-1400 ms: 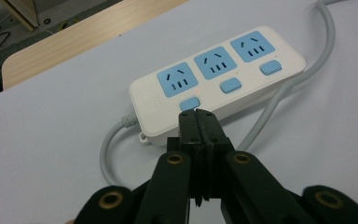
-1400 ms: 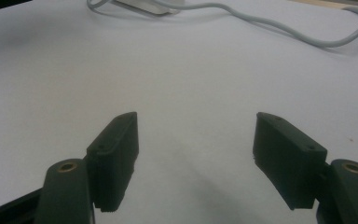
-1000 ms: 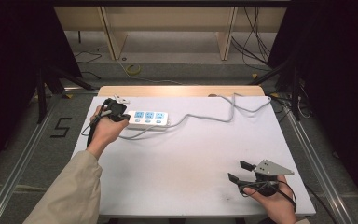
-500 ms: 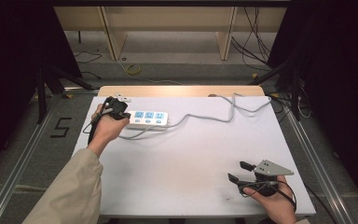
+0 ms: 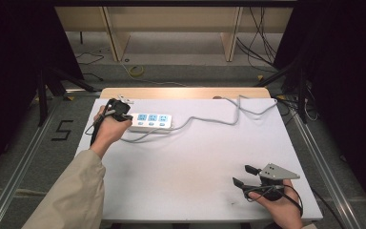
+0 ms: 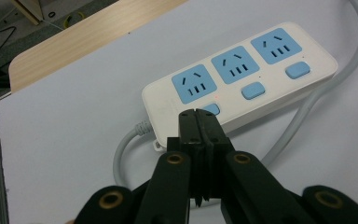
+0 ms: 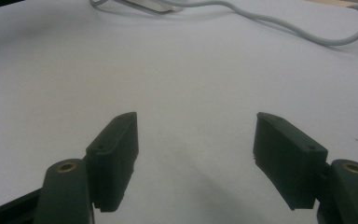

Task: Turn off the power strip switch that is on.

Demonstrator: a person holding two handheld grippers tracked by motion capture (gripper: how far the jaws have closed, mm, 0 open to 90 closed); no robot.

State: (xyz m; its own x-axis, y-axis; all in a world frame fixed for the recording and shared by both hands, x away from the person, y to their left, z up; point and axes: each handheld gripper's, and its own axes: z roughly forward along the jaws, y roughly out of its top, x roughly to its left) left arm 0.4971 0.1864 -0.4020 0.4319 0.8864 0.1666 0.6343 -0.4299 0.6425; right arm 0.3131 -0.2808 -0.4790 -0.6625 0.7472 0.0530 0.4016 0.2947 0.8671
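— Looking at the power strip (image 6: 242, 86) first: where does it lie for you?

— It lies flat on the white table (image 5: 195, 162), near the far left corner, just inside the bare wooden edge (image 5: 186, 93). Its three blue sockets face up in a row, each with a blue switch (image 6: 253, 90) beside it. Its grey cable (image 5: 209, 119) leaves the strip's end nearest your left hand, loops back along the strip's near side and runs off toward the table's far right.

— And your left gripper (image 6: 199, 116)?

— You hold it at the strip's left end, with the jaws pressed together and nothing between them. In the left gripper view the closed tips sit over the strip's near edge, right at the switch nearest that end, which they partly hide. A small red dot shows on the strip just above that switch. Whether the tips actually touch the switch, you cannot tell from the pictures.

— What about your right gripper (image 7: 196, 154)?

— It is well apart from the strip, at the table's near right corner, resting low in your right hand (image 5: 281, 210). Its jaws stand wide and hold nothing; bare table shows between them. In the right gripper view the strip and its cable lie far ahead of the jaws.
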